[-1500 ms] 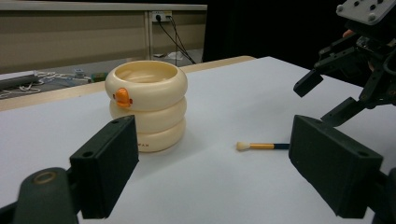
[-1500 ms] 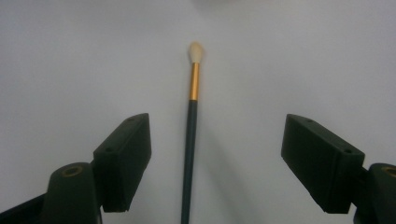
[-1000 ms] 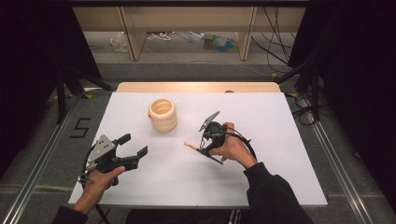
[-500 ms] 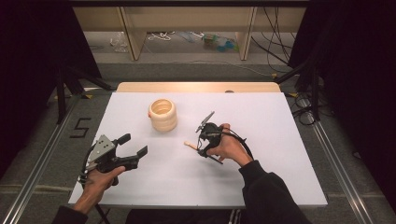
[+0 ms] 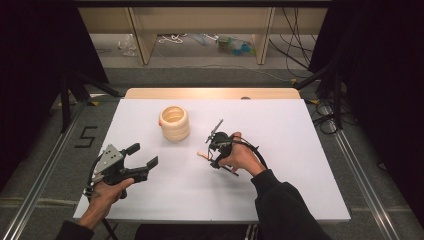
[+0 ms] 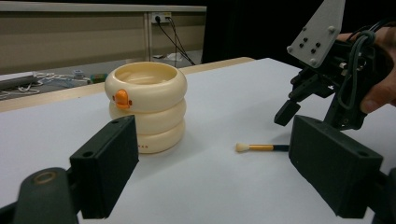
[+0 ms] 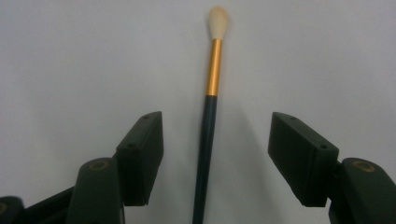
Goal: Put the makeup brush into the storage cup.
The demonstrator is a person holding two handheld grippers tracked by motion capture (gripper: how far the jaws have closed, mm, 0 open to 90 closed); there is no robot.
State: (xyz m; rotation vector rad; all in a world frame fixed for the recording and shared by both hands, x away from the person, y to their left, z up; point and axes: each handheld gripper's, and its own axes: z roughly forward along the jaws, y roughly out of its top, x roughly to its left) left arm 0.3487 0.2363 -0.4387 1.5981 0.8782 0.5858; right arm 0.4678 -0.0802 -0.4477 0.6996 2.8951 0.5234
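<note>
Right claw (image 5: 212,150) had dropped lower over the brush (image 7: 209,116) vs a sec earlier, tipping down twd the table (image 5: 300,200) around its middle. In the right gripper view the jaws stood wide apart w/ the dark handle running straight between them, touching neither, cream tip pointing away. So prob the grab was next, just needed to close on the handle. Brush lay flat on the table, just beside the cream ringed cup (image 5: 174,122), which sat nearer the far edge. Left claw (image 5: 142,156) hadn't budged, parked near the front left corner, jaws open, holding nothing.
</note>
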